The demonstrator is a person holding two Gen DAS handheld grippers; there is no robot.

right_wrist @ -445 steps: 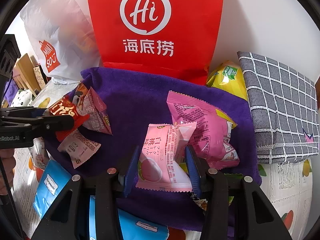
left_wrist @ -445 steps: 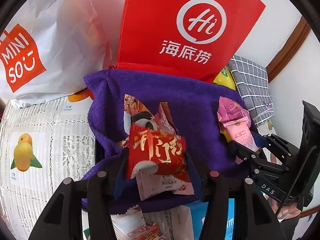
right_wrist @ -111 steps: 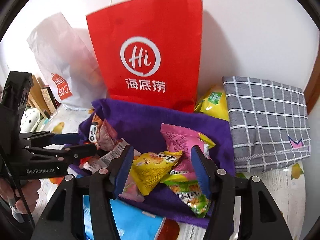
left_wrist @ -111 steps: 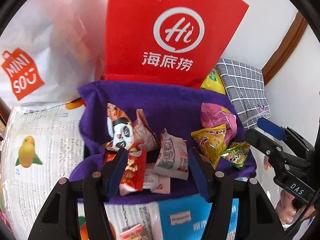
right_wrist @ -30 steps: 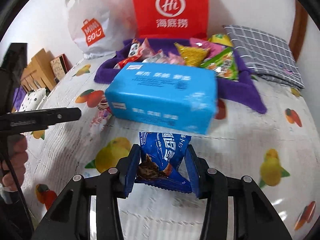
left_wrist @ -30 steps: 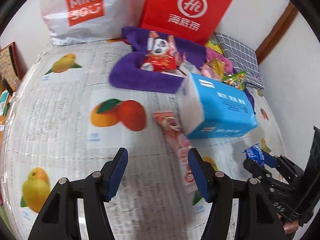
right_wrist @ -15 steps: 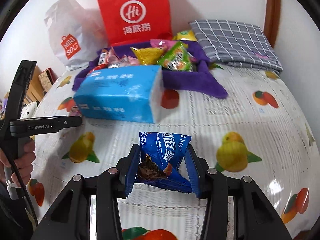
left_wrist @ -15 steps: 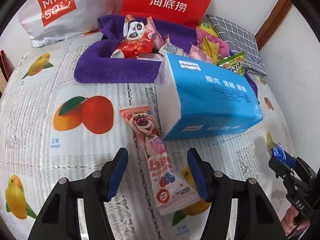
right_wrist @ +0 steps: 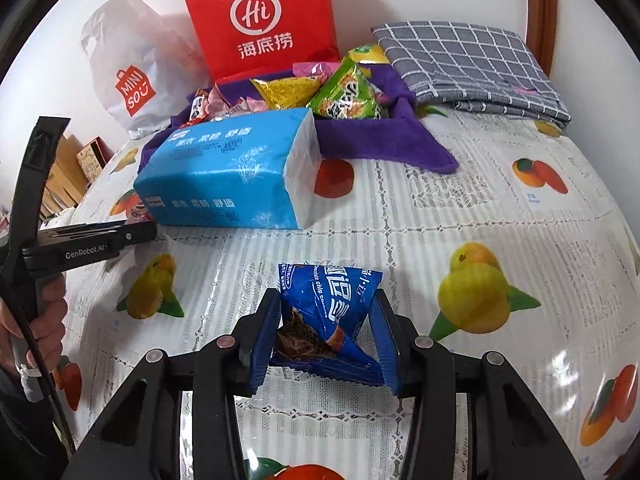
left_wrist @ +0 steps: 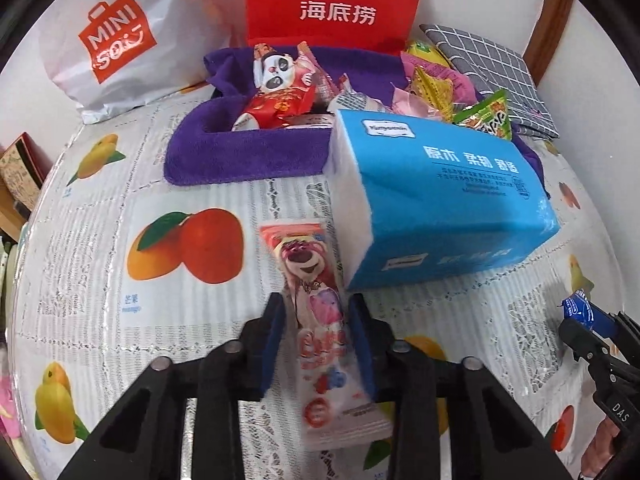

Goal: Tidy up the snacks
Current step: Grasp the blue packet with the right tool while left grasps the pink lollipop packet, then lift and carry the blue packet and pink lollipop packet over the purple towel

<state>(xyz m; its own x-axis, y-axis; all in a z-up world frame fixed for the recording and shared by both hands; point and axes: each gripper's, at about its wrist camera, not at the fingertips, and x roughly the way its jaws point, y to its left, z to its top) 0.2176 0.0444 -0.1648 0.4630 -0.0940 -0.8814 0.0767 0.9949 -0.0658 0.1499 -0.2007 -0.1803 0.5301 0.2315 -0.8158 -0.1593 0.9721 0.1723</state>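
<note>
My left gripper [left_wrist: 316, 308] is shut on a long pink bear-print snack packet [left_wrist: 316, 292] lying on the fruit-print tablecloth, just left of a blue tissue pack [left_wrist: 436, 196]. My right gripper [right_wrist: 326, 316] is shut on a blue chocolate-chip snack bag [right_wrist: 328, 312] and holds it over the tablecloth. A purple cloth tray [left_wrist: 240, 152] at the back holds several snack packets; it also shows in the right wrist view [right_wrist: 372, 140]. The left gripper shows at the left of the right wrist view [right_wrist: 120, 236].
A red paper bag [left_wrist: 332, 0] and a white Miniso bag [left_wrist: 116, 40] stand behind the tray. A grey checked cloth [right_wrist: 472, 64] lies folded at the back right. The blue tissue pack [right_wrist: 228, 172] lies in front of the tray.
My left gripper has moved forward and closed on the pink bear packet. My right gripper still holds the blue bag and has shifted little.
</note>
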